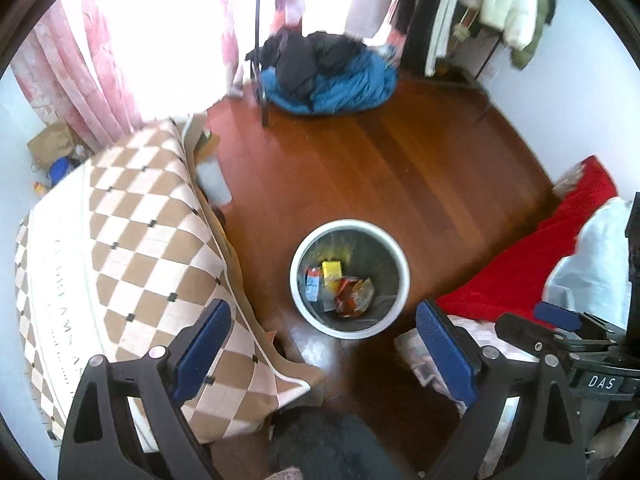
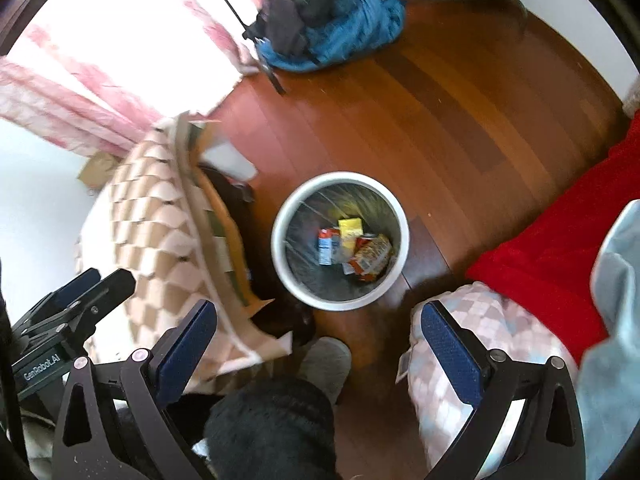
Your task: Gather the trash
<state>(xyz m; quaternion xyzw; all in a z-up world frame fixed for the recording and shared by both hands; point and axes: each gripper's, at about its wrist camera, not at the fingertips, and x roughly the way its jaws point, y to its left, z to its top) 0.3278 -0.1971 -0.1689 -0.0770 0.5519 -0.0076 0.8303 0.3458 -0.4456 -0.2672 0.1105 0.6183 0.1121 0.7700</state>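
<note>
A white-rimmed round trash bin stands on the wooden floor; it also shows in the right wrist view. Inside lie a yellow packet, a red and blue carton and an orange snack wrapper. The right wrist view shows the same yellow packet, carton and wrapper. My left gripper is open and empty, above and in front of the bin. My right gripper is open and empty, also above the bin's near side.
A bed with a brown checkered cover lies left of the bin. A red blanket and a checkered pillow are on the right. A blue and black clothes pile lies at the far side of the floor. A clothes rack stands behind.
</note>
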